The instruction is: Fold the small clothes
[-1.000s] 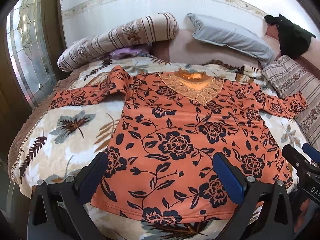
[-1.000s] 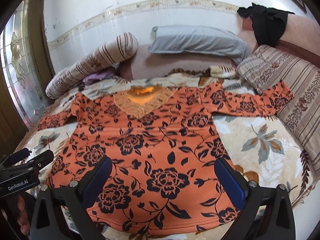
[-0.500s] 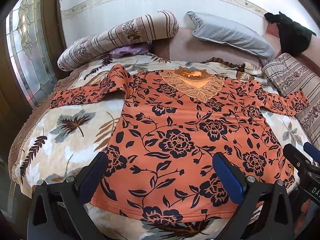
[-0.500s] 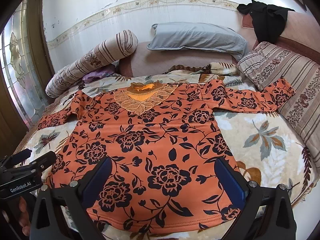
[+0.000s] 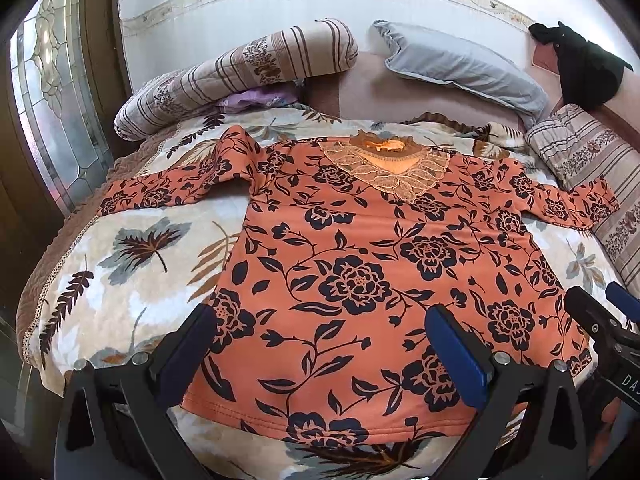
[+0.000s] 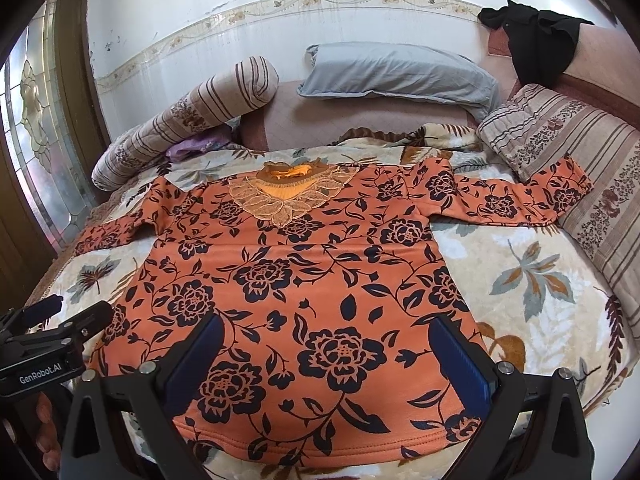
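Observation:
An orange long-sleeved top with dark blue flowers [image 5: 360, 272] lies flat and face up on the bed, sleeves spread to both sides, lace collar [image 5: 392, 168] at the far end. It also shows in the right wrist view [image 6: 304, 280]. My left gripper [image 5: 320, 344] is open and empty, held above the hem on the left part. My right gripper [image 6: 328, 356] is open and empty above the hem on the right part. The right gripper also shows at the right edge of the left wrist view [image 5: 608, 320]; the left gripper shows at the left edge of the right wrist view [image 6: 60, 320].
The top lies on a leaf-patterned blanket [image 5: 132, 264]. A striped bolster [image 5: 240, 76], a grey pillow [image 5: 460, 68] and a striped cushion [image 6: 568, 152] line the far and right sides. A black garment [image 6: 532, 44] hangs on the headboard. A stained-glass door [image 5: 52, 120] stands left.
Both grippers have drawn back and risen slightly, so the top appears a little farther away. Both stay open; the top has not moved.

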{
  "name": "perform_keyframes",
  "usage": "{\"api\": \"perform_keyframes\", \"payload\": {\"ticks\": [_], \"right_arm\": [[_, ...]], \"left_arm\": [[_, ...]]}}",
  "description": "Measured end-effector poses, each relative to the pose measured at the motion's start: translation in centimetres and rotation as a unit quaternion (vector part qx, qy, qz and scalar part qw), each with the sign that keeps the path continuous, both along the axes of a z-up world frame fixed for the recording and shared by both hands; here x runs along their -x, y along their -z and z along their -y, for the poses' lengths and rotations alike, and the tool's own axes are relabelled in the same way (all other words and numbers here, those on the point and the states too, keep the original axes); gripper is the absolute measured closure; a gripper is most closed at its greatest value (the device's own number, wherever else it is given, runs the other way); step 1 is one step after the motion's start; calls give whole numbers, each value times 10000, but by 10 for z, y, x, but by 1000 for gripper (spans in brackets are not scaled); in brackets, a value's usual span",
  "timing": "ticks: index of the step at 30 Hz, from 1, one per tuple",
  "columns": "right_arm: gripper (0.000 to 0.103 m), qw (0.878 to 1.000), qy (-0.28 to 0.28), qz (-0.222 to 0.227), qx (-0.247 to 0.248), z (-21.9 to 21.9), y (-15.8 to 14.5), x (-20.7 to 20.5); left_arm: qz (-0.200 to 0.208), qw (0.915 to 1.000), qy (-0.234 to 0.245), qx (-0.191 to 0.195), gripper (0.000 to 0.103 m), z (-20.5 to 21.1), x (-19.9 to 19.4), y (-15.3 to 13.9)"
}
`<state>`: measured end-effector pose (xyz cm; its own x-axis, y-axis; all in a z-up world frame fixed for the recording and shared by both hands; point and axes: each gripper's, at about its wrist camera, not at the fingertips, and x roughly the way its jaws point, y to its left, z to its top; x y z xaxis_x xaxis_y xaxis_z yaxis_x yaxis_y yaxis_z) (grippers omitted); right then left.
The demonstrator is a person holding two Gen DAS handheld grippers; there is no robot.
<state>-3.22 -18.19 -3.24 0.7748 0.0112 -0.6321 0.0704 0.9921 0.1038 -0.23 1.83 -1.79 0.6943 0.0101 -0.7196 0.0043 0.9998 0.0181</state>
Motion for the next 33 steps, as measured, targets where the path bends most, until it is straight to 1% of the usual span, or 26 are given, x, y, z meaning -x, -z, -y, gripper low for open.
{"api": "perform_keyframes", "payload": {"ticks": [10,15,18,20,23,25,26,27,28,29,31,33], "right_arm": [[0,10000,11,-30,-17,2,3,-3],[0,9999,18,-93,-58,4,7,-4],[0,9997,46,-106,-228,13,7,-7],[0,9991,131,-110,-389,27,6,-11],[0,9962,324,-122,-799,63,1,-21],[0,9923,533,21,-1118,99,-3,-27],[0,9895,664,137,-1279,122,-4,-31],[0,9876,784,170,-1353,138,-3,-34],[0,9840,1023,174,-1449,163,-1,-41],[0,9804,1219,156,-1541,184,3,-46],[0,9693,1687,57,-1786,235,13,-59],[0,9585,2116,-23,-1909,282,23,-72]], "left_arm": [[-57,10000,28,-27,0,1,-2,5],[-121,9999,8,42,0,-2,-6,9],[-216,9997,-8,133,0,-5,-12,14],[-286,9995,-19,156,0,-7,-16,17],[-351,9993,-82,117,0,-13,-24,23],[-376,9991,-160,83,0,-23,-31,27],[-437,9986,-288,95,0,-33,-37,31],[-539,9975,-413,192,0,-44,-45,36],[-601,9965,-496,308,0,-54,-51,38],[-628,9948,-689,421,0,-70,-59,42],[-645,9915,-1077,344,0,-93,-71,48],[-687,9868,-1460,120,0,-120,-88,54]]}}
